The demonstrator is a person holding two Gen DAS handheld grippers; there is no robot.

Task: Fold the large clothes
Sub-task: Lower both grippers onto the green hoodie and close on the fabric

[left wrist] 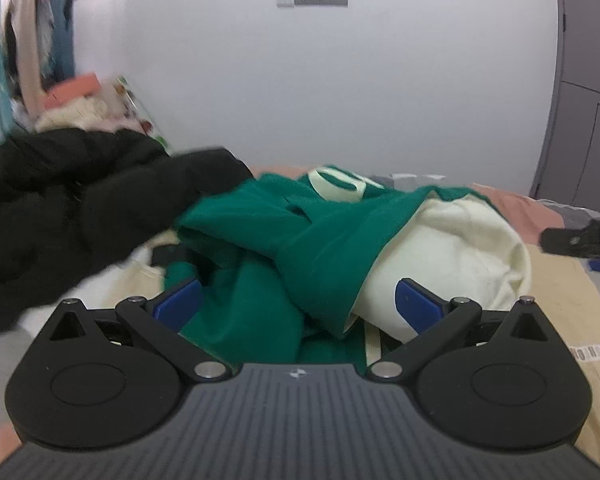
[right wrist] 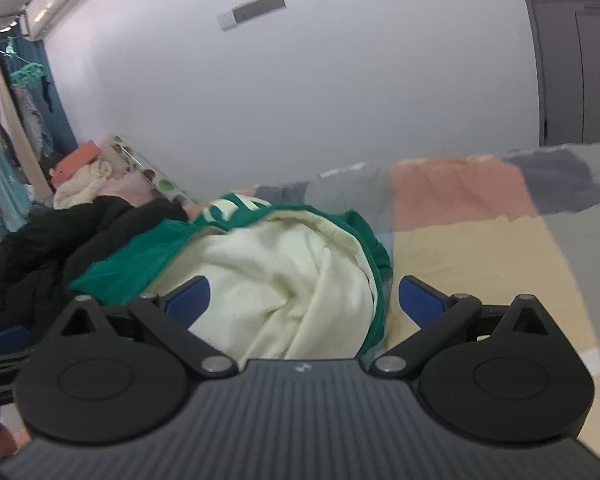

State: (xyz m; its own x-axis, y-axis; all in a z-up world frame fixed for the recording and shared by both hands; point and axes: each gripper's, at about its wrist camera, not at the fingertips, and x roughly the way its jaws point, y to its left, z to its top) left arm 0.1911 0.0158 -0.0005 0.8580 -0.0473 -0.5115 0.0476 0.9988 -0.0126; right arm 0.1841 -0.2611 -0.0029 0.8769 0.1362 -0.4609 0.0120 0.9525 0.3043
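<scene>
Hiding its shape, crumpled green jacket point(left wrist: 300, 240) lies between spread left tongs point(left wrist: 298, 304).

Soft matt cloth garment point(left wrist: 324, 240); matt plastic tongs point(left wrist: 300, 304).

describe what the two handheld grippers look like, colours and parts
Both look alike. The left gripper has a dark grey ribbed body with a small white logo, two round black discs at its sides, black link arms with silver pins, and blue fingers. The right gripper has the same build, with blue fingers. No cables, hands or sleeves show.
</scene>
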